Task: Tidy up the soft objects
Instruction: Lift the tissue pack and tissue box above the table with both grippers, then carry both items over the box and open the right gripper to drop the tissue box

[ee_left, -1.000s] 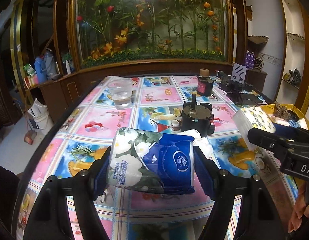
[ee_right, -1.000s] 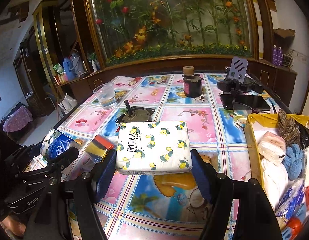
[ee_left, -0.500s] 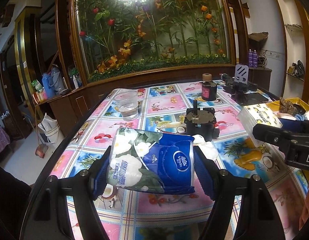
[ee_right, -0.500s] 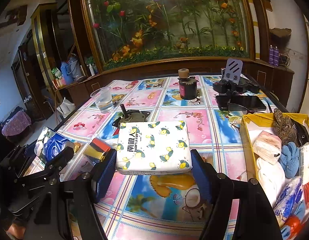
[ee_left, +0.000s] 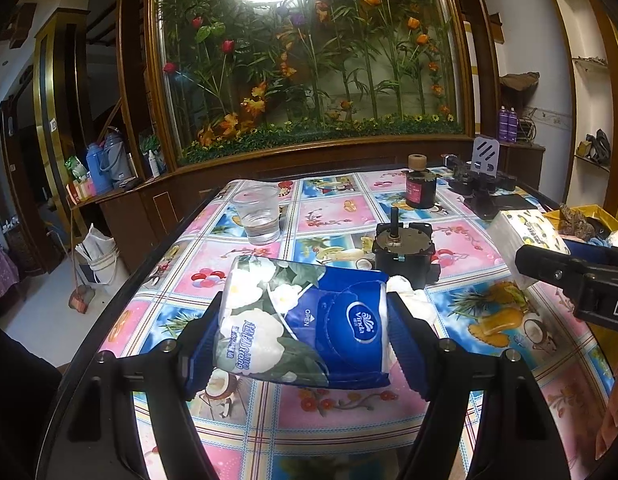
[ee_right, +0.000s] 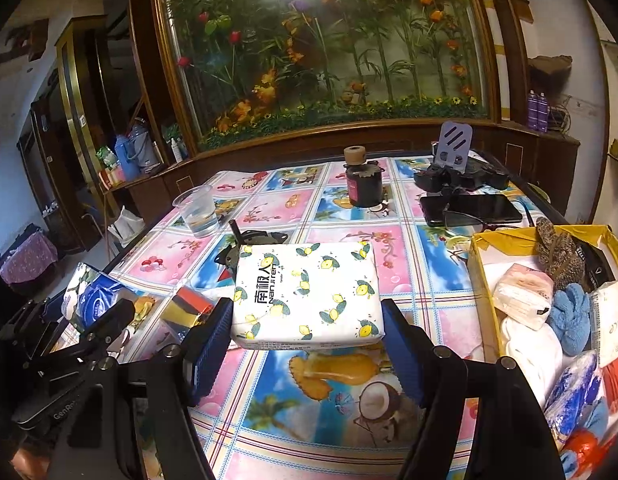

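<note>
While both tongs hold packs, left tongs (ee_left: 305,332) the blue tissue pack (ee_left: 309,320), right tongs (ee_right: 307,332) the lemon-print pack (ee_right: 307,292), lower them gently into the yellow box (ee_right: 479,248) beside the lemon-print pack without squeezing.

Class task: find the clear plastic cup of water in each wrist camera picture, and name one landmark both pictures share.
Left wrist: clear plastic cup, upper centre-left, beyond the blue tissue pack.
Right wrist: cup at left of centre, near the table's far-left edge.
Shared landmark: the dark jar with a cork-coloured lid.
</note>
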The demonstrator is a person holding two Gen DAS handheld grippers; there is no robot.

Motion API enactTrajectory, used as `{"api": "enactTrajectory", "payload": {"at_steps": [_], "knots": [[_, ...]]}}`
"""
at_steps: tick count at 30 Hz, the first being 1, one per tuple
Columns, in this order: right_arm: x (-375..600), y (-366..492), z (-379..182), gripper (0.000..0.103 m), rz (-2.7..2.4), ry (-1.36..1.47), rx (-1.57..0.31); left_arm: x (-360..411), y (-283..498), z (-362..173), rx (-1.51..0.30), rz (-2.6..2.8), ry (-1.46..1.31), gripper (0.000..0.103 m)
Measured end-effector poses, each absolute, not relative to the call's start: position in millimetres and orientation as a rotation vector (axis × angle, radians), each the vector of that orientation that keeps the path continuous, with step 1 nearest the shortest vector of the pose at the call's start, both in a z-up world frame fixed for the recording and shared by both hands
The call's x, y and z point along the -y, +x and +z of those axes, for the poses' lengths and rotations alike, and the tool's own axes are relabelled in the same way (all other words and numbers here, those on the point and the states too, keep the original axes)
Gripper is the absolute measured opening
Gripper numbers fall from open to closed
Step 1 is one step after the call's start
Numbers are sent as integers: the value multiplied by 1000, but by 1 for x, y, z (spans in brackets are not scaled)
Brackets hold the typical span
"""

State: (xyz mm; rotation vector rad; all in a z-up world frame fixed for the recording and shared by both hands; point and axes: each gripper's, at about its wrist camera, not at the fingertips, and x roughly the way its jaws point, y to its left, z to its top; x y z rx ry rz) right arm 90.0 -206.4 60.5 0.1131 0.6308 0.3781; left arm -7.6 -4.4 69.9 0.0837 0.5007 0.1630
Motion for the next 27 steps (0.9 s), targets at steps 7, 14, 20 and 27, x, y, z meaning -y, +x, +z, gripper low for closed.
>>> {"api": "enactTrajectory", "payload": {"at_steps": [7, 14, 20, 27], "knots": [[215, 90, 61, 76, 358, 136, -626, 3, -8, 69, -500, 159, 78, 75], [234, 75, 67, 77, 367, 204, -617, 4, -8, 69, -515, 148, 65, 75], [268, 52, 78, 77, 365, 256, -600, 32, -4, 67, -543, 95, 40, 75], [338, 33, 104, 77, 293, 296, -570, 99, -9, 76, -551, -80, -11, 75]]}}
